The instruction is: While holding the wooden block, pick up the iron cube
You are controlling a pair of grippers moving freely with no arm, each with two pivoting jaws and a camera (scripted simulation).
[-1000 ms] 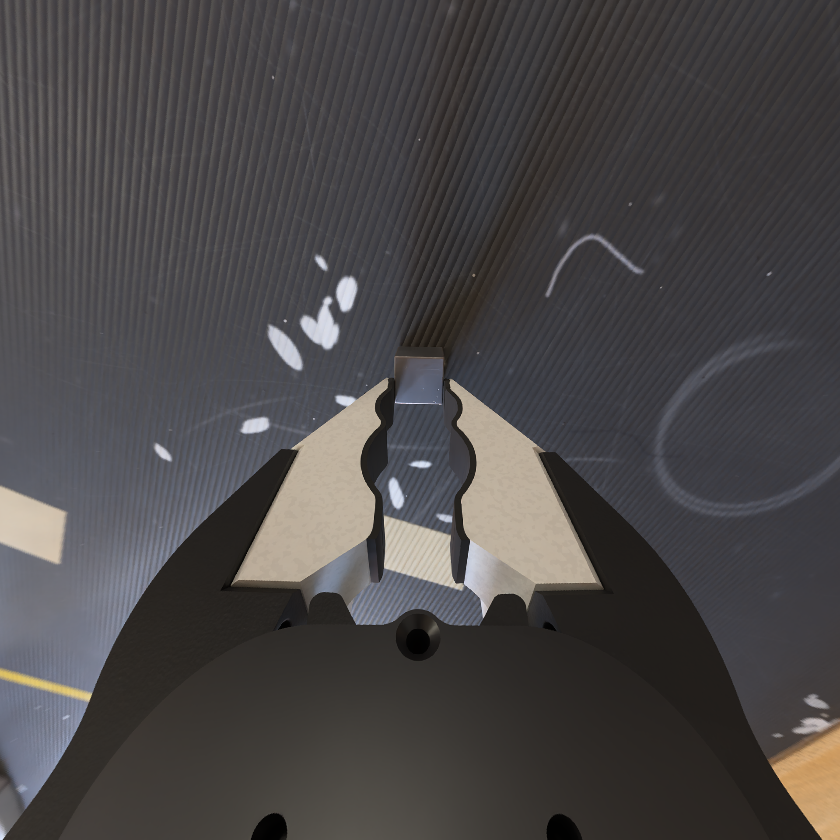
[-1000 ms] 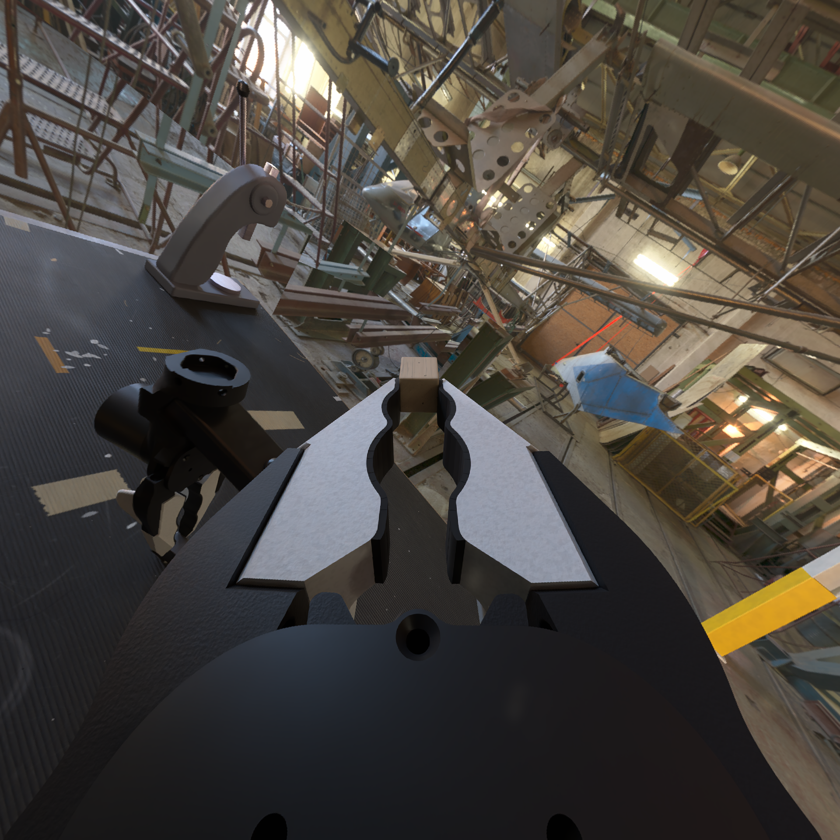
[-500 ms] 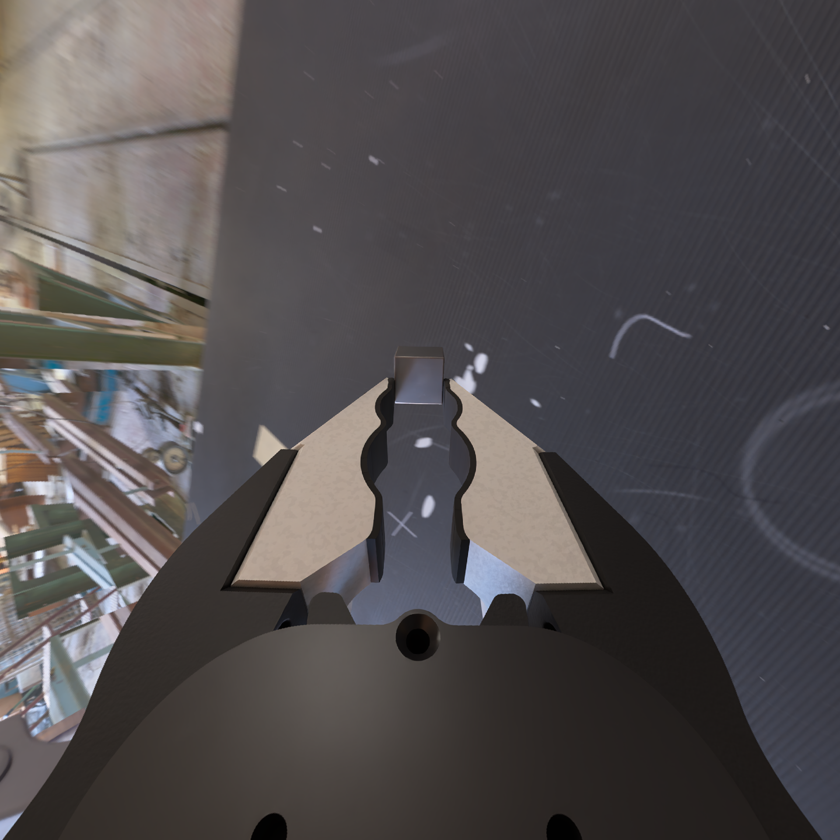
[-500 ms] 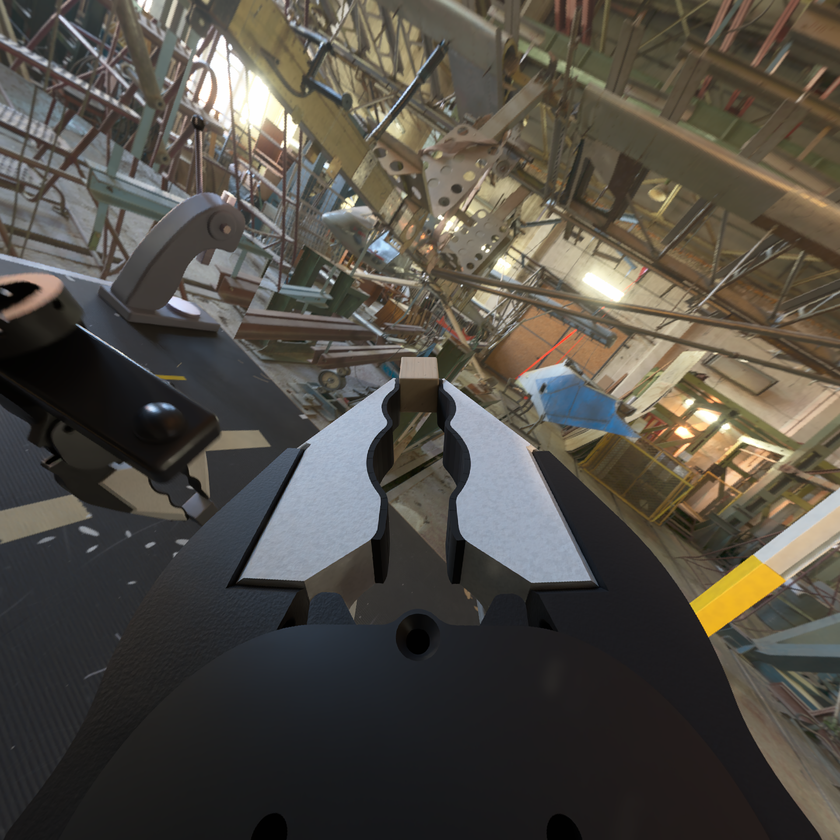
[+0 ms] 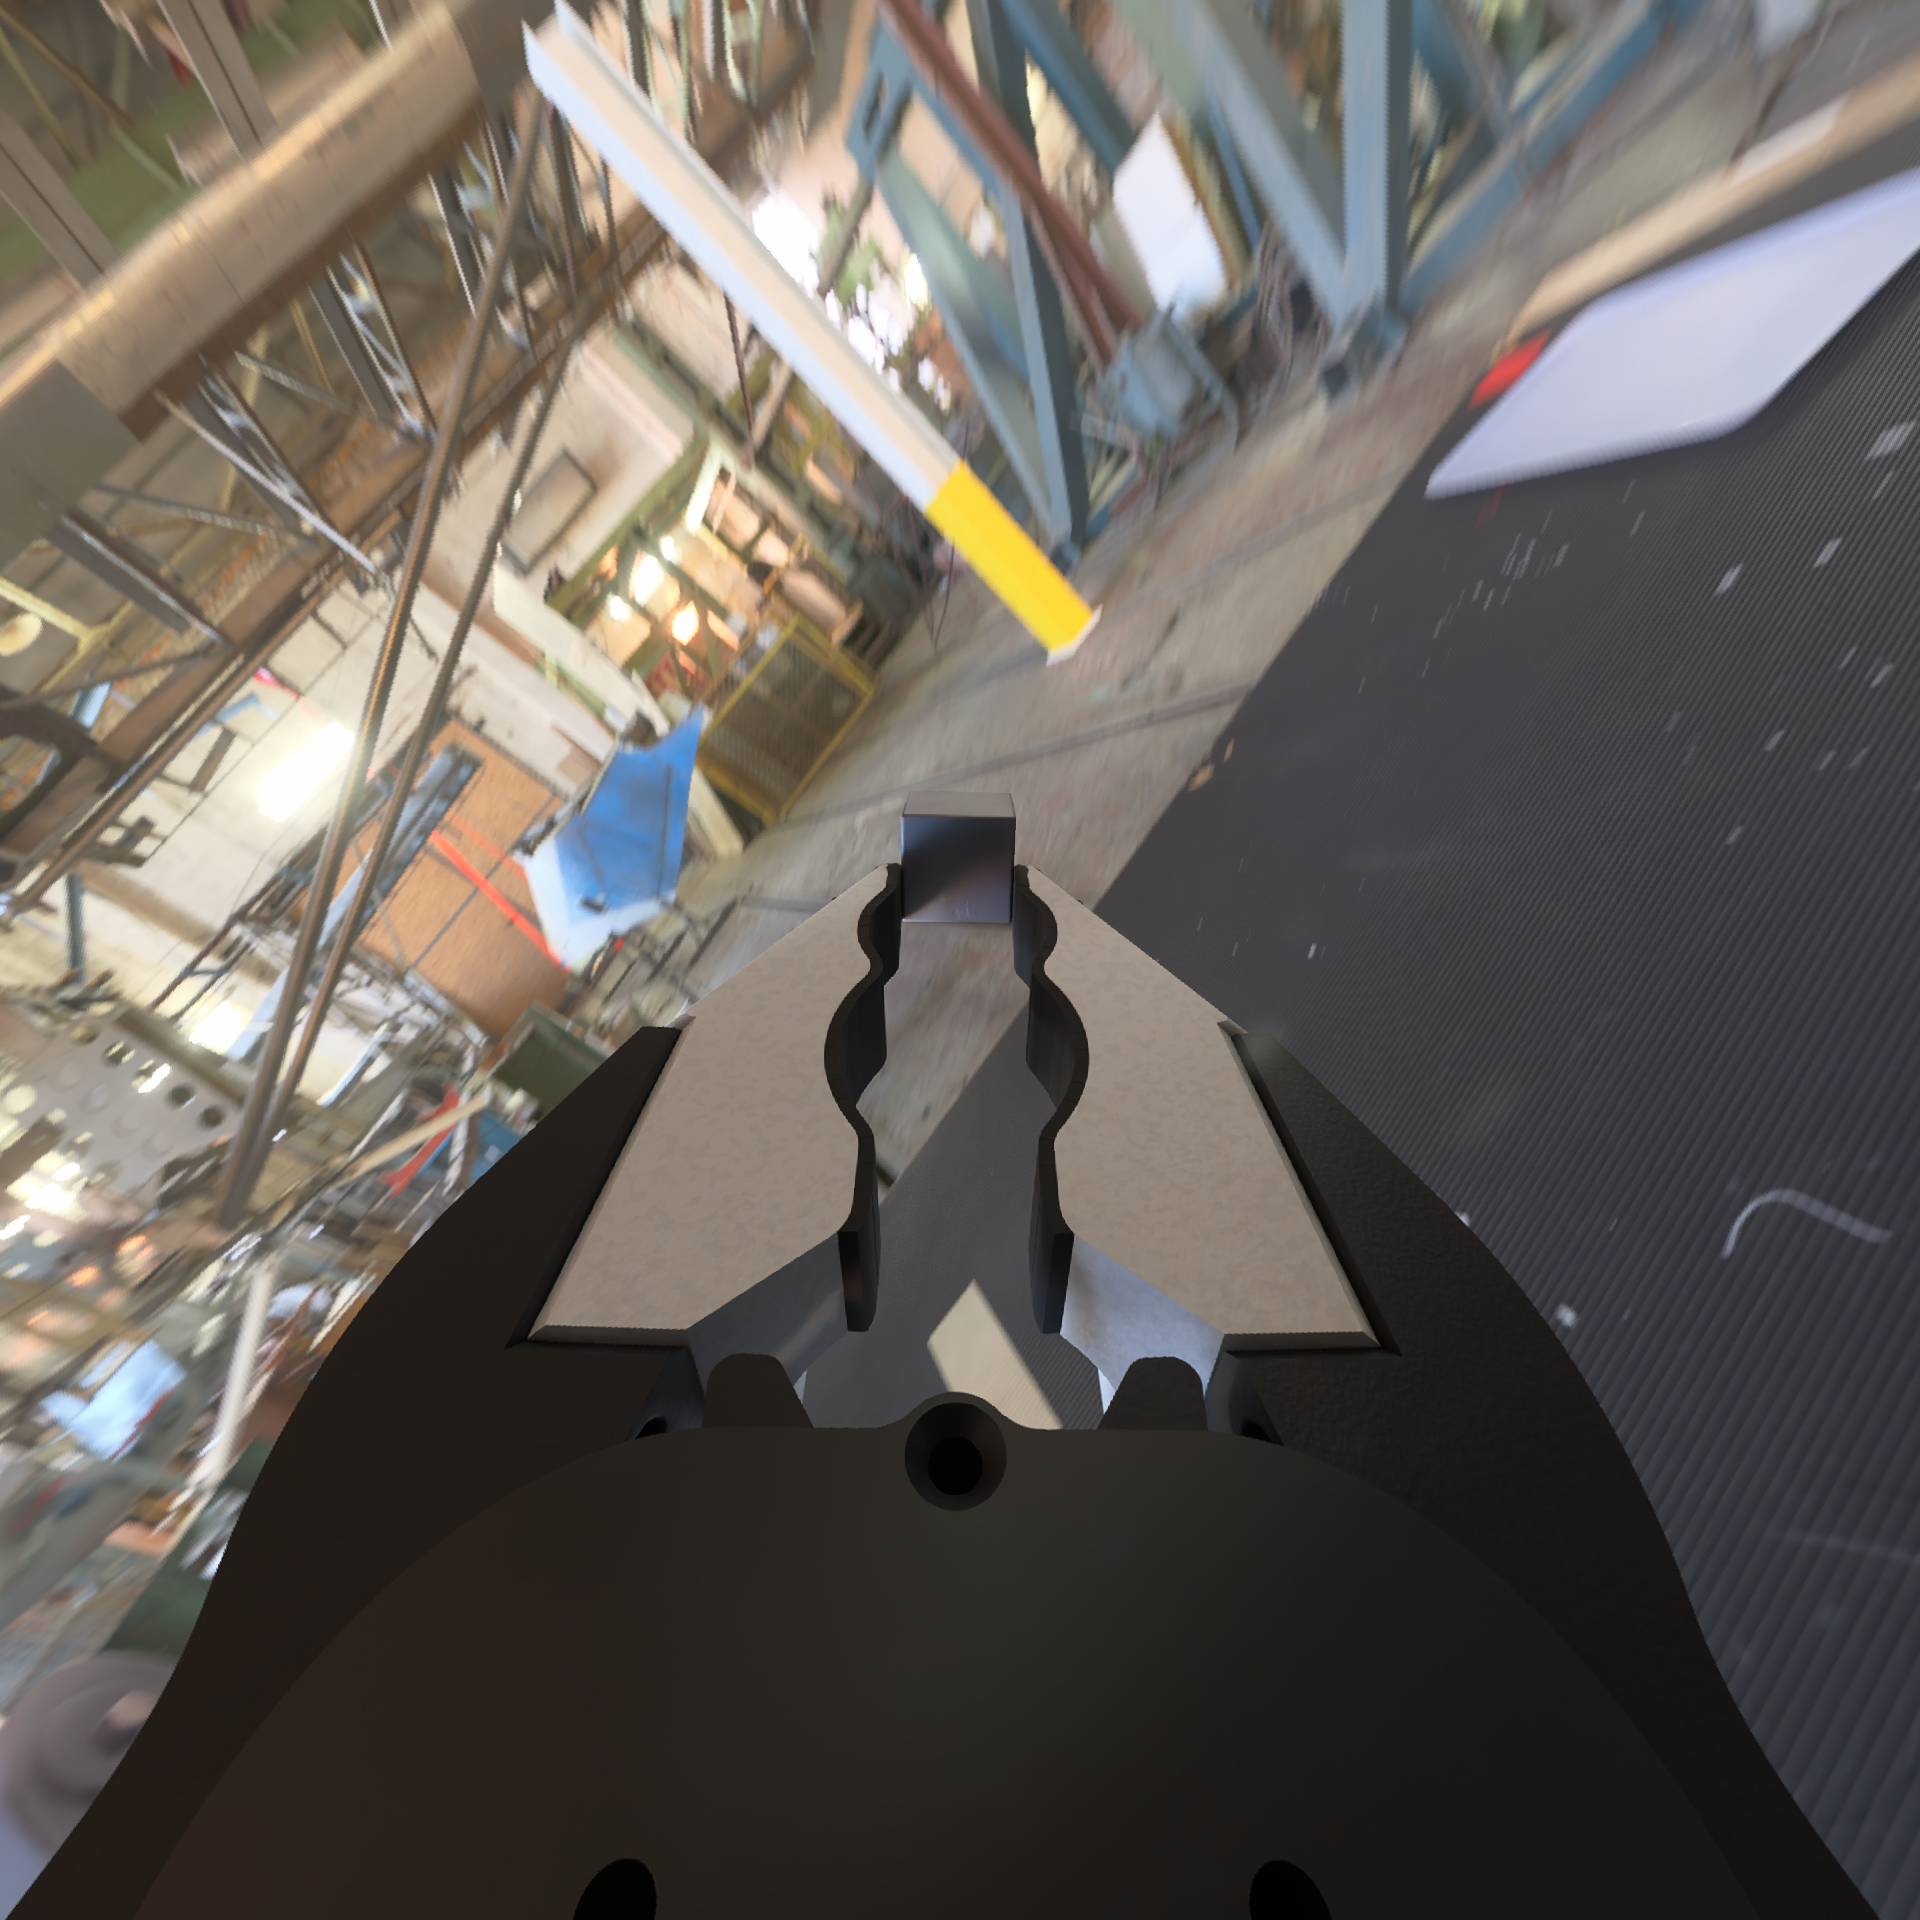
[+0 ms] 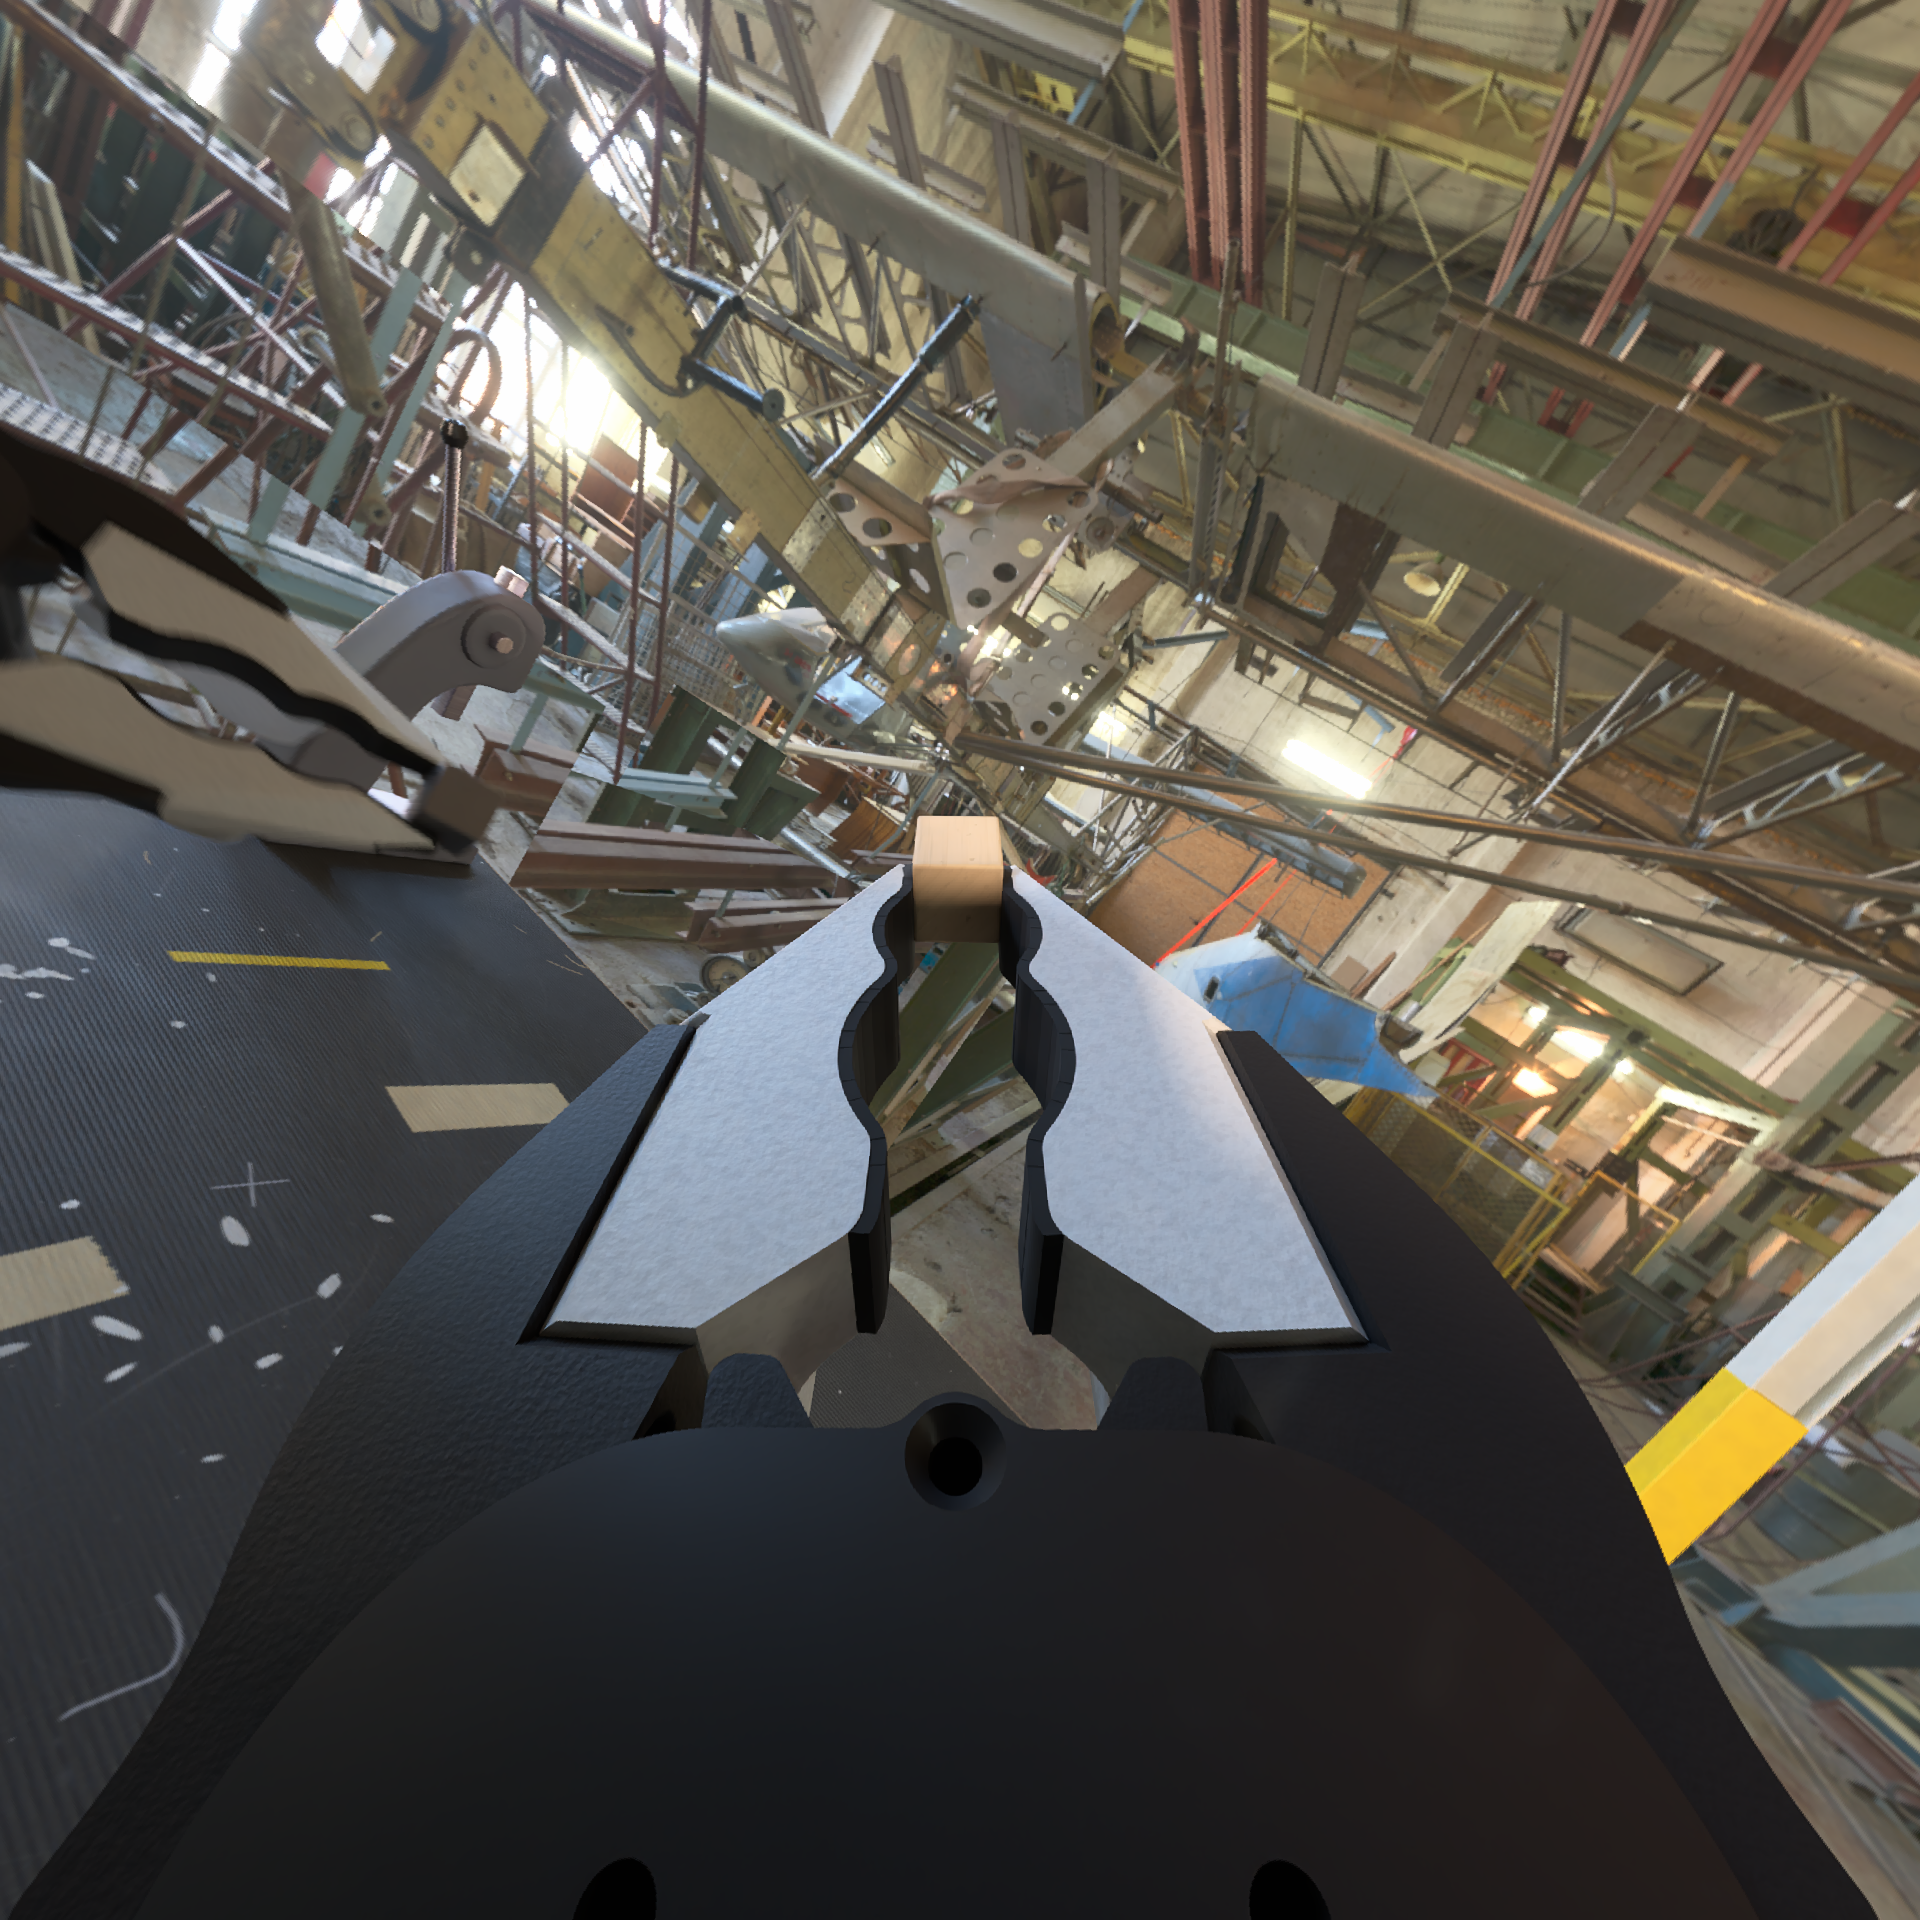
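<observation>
Left gripper (image 5: pixel 956 883) fingers clamping iron cube (image 5: pixel 956 871), right gripper (image 6: pixel 956 883) fingers wooden block (image 6: pixel 956 878), both past the mat (image 5: pixel 1558 935) edge.

Both grippers (image 5: pixel 956 883) (image 6: pixel 956 894) clamped, aloft.

Two matte black claws with pale fingers

Each claw (image 5: pixel 956 883) (image 6: pixel 956 883) had a domed black body, one central screw hole, wavy-edged dark inner faces and flat grey-white finger (image 6: pixel 727 1143) plates.

Grey iron cube (image 5: pixel 956 871) and tan wooden block (image 6: pixel 956 879), apparently both aloft.
</observation>
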